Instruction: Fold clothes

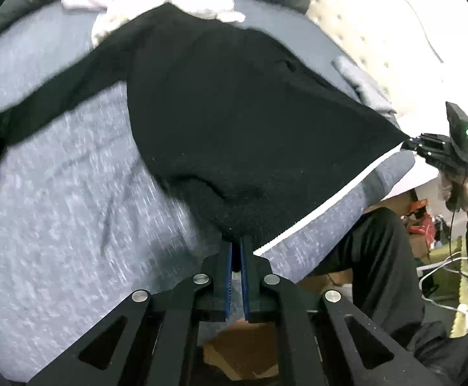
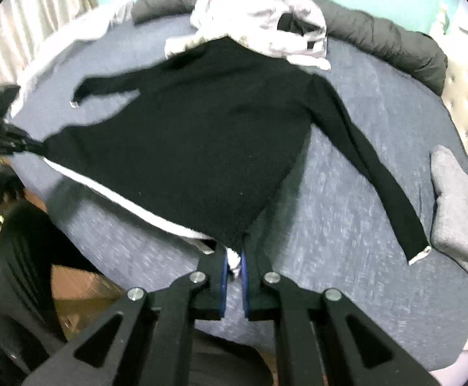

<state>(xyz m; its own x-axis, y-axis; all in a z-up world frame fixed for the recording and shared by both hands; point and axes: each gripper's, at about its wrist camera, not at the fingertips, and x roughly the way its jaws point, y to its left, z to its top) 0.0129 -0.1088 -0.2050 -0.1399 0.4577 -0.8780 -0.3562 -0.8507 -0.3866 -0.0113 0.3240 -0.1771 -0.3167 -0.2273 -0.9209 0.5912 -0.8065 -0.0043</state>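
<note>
While no brand or readable writing is to be made out anywhere, a black sweater (image 2: 195,135) is seen spread on the blue-grey bed (image 2: 346,218), its hem corners pinched by the left gripper (image 1: 236,247) and the right gripper (image 2: 234,257). A pale heap of clothes (image 2: 259,22) is overlapped by its collar end. A folded grey garment (image 2: 456,206) lies just beside one cuff.

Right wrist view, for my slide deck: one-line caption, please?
Right gripper and left gripper pinch the black sweater's hem corners over the bed.
</note>
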